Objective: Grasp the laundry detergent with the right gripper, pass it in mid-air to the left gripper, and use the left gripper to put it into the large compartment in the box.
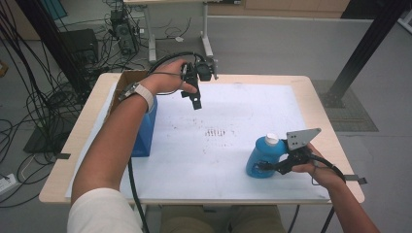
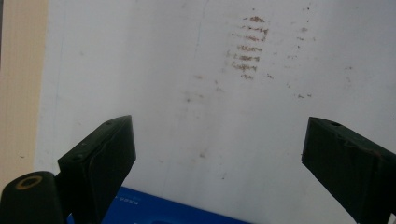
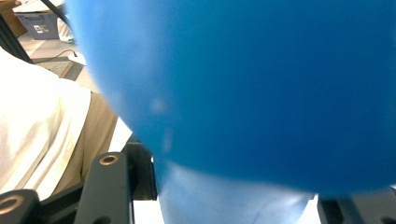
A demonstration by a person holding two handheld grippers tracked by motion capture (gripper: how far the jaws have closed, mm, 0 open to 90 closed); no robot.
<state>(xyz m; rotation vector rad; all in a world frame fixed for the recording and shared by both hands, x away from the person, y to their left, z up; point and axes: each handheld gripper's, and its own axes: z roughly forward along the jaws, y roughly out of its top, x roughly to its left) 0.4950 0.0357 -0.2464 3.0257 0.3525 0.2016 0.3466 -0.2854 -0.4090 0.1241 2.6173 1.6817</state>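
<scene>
A blue plastic bottle [image 1: 261,156] with a white cap [image 1: 271,139] is at the front right of the white sheet [image 1: 233,107]. My right gripper [image 1: 266,167] is shut on its lower body from the right side. In the right gripper view the blue bottle [image 3: 257,84] bulges between the jaws of the right gripper [image 3: 224,191]. My left gripper [image 1: 195,102] hangs above the far middle of the sheet, pointing down, and it is open. In the left gripper view the left gripper [image 2: 219,140] has its jaws wide apart with nothing between them.
A blue box [image 1: 145,131] stands at the left of the sheet, under my left forearm, and its edge [image 2: 154,210] shows below the left jaws. A cardboard box [image 1: 127,79] sits behind it. Brown smudges [image 1: 216,132] mark the sheet's middle. Cables and desk legs lie beyond the table.
</scene>
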